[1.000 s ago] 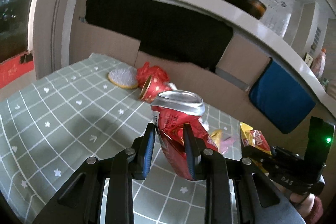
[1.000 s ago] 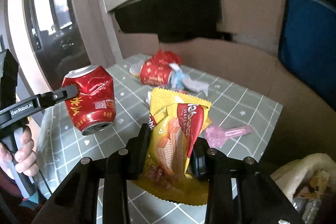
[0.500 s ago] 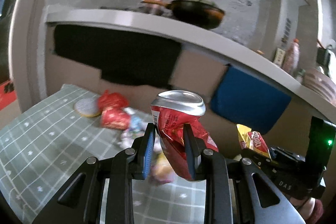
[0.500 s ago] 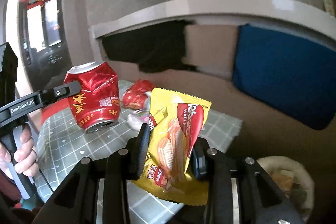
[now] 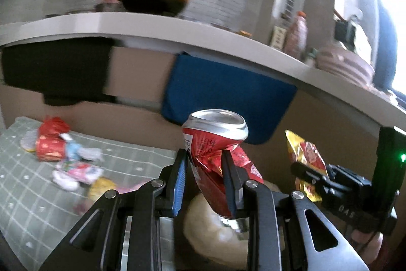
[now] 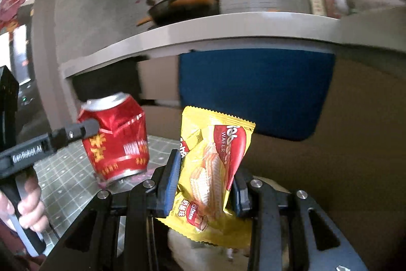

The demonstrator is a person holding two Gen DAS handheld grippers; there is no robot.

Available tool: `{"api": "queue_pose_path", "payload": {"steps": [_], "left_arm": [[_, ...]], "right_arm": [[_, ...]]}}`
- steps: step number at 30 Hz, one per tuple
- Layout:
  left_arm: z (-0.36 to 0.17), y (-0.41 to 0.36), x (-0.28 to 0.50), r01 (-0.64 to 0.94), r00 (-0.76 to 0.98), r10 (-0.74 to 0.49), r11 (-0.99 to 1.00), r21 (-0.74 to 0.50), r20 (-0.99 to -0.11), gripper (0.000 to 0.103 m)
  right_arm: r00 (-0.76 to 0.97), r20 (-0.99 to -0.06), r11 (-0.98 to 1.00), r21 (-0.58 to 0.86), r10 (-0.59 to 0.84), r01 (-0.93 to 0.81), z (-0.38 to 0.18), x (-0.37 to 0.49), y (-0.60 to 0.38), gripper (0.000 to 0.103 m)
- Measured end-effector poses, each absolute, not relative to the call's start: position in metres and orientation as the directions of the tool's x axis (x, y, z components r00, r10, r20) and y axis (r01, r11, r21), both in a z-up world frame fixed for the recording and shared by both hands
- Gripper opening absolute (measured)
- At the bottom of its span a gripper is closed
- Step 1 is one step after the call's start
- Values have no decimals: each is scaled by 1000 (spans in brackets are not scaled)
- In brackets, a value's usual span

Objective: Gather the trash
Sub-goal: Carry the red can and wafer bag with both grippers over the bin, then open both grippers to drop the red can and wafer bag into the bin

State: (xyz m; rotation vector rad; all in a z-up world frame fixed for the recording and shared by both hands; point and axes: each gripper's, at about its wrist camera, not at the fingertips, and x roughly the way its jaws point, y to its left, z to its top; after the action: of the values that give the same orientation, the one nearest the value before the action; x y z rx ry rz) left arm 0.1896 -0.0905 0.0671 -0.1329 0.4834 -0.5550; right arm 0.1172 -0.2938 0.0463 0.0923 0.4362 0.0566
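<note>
Red crushed aluminium, the can (image 5: 215, 156) is clamped upright in the left gripper (image 5: 204, 179) at frame centre; the yellow wafer packet (image 6: 213, 169) is pinched in the right gripper (image 6: 203, 184). Directly beneath both, at lower centre, a pale bag mouth (image 5: 215, 233) is glimpsed, blurred and mostly hidden by the jaws.

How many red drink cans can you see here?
2: a crushed red can held in the left gripper, and another lying on the checked tablecloth far left. Others may be hidden.
</note>
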Motion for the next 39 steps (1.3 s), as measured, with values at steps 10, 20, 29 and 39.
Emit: {"api": "queue_pose_path", "payload": {"steps": [10, 20, 29, 39], "left_arm": [[40, -141, 187, 538, 672, -581, 809, -235, -460, 28], [9, -154, 199, 543, 627, -582, 803, -245, -518, 28], [-20, -166, 215, 538, 570, -584, 797, -274, -578, 28], [-59, -188, 236, 558, 442, -617, 758, -339, -651, 28]], "right_arm": [[908, -417, 991, 131, 37, 20, 32, 112, -321, 33], [885, -463, 989, 146, 40, 32, 9, 127, -328, 33], [858, -512, 980, 189, 51, 55, -17, 143, -343, 33], [817, -570, 962, 260, 85, 81, -50, 157, -362, 34]]}}
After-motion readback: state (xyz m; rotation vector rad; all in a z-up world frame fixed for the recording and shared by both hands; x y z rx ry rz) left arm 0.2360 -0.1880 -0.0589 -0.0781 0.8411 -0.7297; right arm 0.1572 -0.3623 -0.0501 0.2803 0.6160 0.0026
